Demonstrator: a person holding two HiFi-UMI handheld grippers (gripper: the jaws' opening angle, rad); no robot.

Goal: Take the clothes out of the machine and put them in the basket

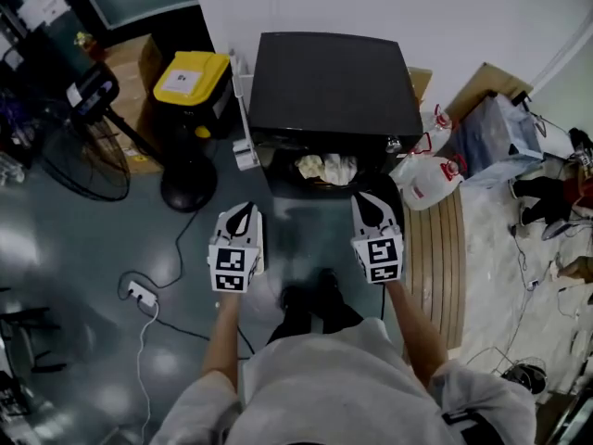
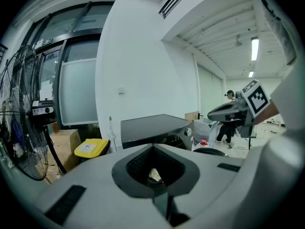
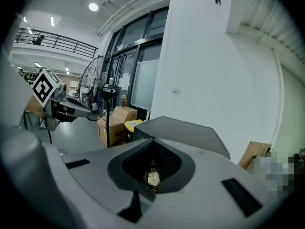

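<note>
A dark machine [image 1: 332, 82] stands against the white wall, its front opening toward me. Light, crumpled clothes [image 1: 326, 168] lie in the opening. They also show as a pale lump of clothes [image 2: 153, 174] through the jaw window in the left gripper view, and as clothes [image 3: 153, 177] in the right gripper view. My left gripper [image 1: 243, 209] hovers over the floor just left of the opening, shut and holding nothing. My right gripper [image 1: 371, 198] hangs just in front of the opening's right side, also shut and empty. No basket shows in these views.
A yellow-lidded bin [image 1: 192, 80] and a standing fan [image 1: 88, 151] are left of the machine. White plastic bags [image 1: 428, 179] and a slatted wooden board [image 1: 437, 248] lie to its right. A power strip [image 1: 141, 293] with its cable trails on the floor.
</note>
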